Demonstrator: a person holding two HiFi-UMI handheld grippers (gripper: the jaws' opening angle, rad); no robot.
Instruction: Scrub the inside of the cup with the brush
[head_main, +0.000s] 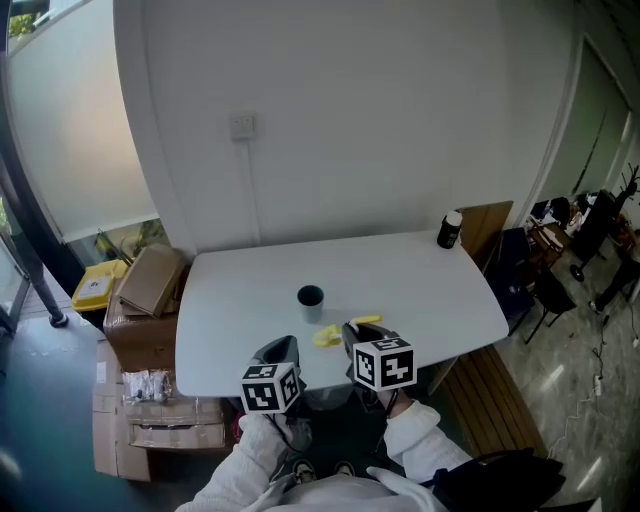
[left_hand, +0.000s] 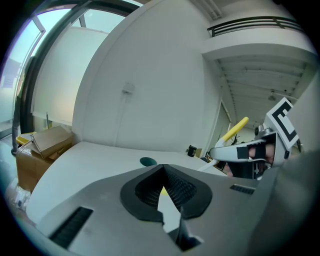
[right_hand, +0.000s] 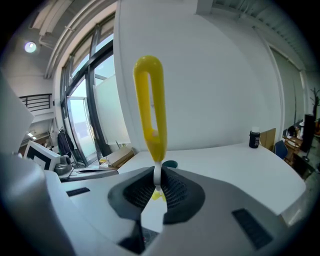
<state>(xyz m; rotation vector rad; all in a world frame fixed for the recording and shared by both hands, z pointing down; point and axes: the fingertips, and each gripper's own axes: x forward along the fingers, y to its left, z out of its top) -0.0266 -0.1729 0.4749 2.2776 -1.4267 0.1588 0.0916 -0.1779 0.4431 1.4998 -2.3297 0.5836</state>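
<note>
Pinching the light, stiff brush (right_hand: 150, 110) by its thin white neck, the right gripper (right_hand: 157, 187) may let it swivel, while the left gripper (left_hand: 164, 192) is closed on nothing.

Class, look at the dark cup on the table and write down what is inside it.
Nothing sticks out of the cup; its inside is too dark to see. The brush is outside it, clamped in the right gripper.

White table (head_main: 430, 290) with a dark bottle (head_main: 450, 230) at its far right corner; cardboard boxes (head_main: 150, 290) left.
</note>
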